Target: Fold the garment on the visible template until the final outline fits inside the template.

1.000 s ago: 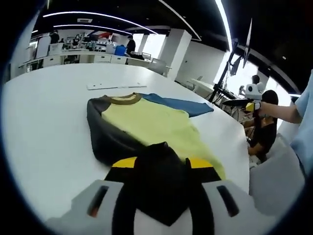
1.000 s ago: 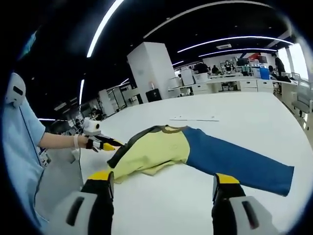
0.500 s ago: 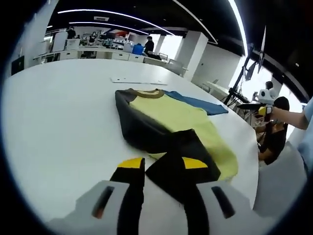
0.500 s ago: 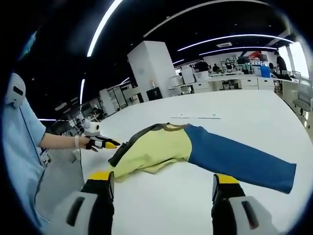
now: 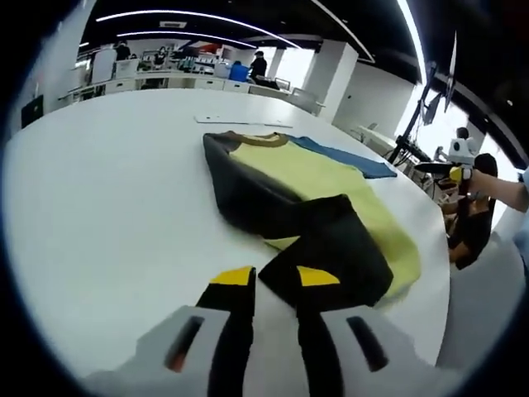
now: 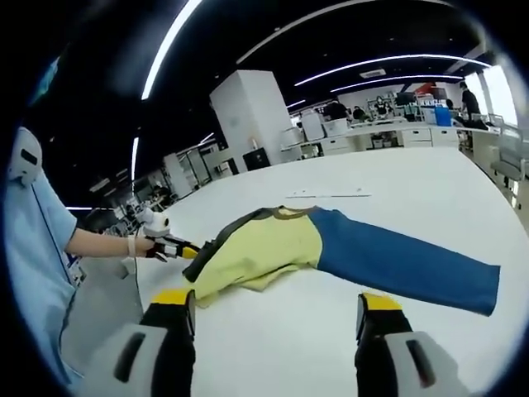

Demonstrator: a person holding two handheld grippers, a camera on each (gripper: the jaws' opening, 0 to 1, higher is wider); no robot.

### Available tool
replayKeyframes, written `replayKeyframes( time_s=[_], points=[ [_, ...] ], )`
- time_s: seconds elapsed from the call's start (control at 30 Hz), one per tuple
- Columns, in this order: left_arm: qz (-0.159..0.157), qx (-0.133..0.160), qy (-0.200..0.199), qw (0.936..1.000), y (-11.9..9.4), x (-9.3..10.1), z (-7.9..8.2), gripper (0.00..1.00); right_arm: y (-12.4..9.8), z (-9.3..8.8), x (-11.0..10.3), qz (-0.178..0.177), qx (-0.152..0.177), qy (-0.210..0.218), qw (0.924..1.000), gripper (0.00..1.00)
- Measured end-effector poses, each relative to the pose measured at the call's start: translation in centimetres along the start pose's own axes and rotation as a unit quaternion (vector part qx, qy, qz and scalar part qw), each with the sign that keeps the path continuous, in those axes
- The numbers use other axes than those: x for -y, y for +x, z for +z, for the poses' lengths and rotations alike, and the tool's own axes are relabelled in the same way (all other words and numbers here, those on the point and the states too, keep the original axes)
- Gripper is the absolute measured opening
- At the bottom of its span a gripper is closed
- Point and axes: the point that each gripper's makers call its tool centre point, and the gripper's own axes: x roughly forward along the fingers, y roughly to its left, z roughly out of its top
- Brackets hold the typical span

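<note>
— How many garments are lying out, and where?

— One garment [image 5: 310,178], lying on the white table [image 5: 99,190]. In the left gripper view it is showing one black sleeve [image 5: 331,252] folded across the yellow body, with one blue sleeve [image 5: 343,160] sticking out beyond it. In the right gripper view that blue sleeve [image 6: 405,258] is stretching out flat toward the right.

— And the two grippers?

— Nearest in its own view, the left gripper [image 5: 269,281] is sitting with its jaws nearly together, just beside the edge of the black sleeve; whether they are pinching the cloth I cannot tell. The right gripper [image 6: 273,308] is hovering above bare table with its jaws wide apart, gripping nothing.

— Farther off?

— One thin flat strip [image 5: 244,121] is lying on the table past the collar. At least one person [image 5: 259,64] is standing by the distant desks.
</note>
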Motion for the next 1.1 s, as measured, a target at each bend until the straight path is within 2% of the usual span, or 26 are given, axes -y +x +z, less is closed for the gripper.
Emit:
replayKeyframes(
  time_s=[0.07,0.23,0.3,0.37,0.53,0.7,0.93,1.1],
  points=[
    [0.004,-0.004,0.012,0.9999,0.0,0.1,-0.1,0.09,0.0,0.0,0.0,-0.001,0.002,0.002,1.0000,0.80],
    [0.009,-0.007,0.010,0.9999,0.1,-0.2,-0.2,0.02,0.1,-0.2,-0.2,0.001,0.000,0.005,1.0000,0.79],
    [0.008,-0.006,-0.001,0.9999,0.1,-0.3,-0.2,0.01,0.1,-0.3,-0.3,0.001,-0.001,0.005,1.0000,0.78],
    [0.004,-0.010,-0.048,0.9988,0.1,-0.1,-0.3,0.00,0.1,-0.2,-0.3,0.001,0.001,0.007,1.0000,0.78],
    [0.004,0.004,-0.043,0.9990,-0.7,-0.4,0.4,0.00,0.1,-0.2,-0.3,-0.002,0.003,0.009,1.0000,0.77],
    [0.008,0.029,-0.039,0.9988,-3.1,-1.2,1.8,0.00,0.2,-0.1,-0.7,0.000,0.004,0.011,0.9999,0.77],
    [0.052,0.058,-0.040,0.9962,-7.7,-5.0,2.8,0.00,0.8,0.2,-1.6,0.006,0.000,0.001,1.0000,0.77],
    [0.082,0.064,-0.047,0.9934,-10.6,-7.5,2.7,0.00,1.1,0.5,-2.2,0.010,-0.004,-0.008,0.9999,0.77]
  ],
)
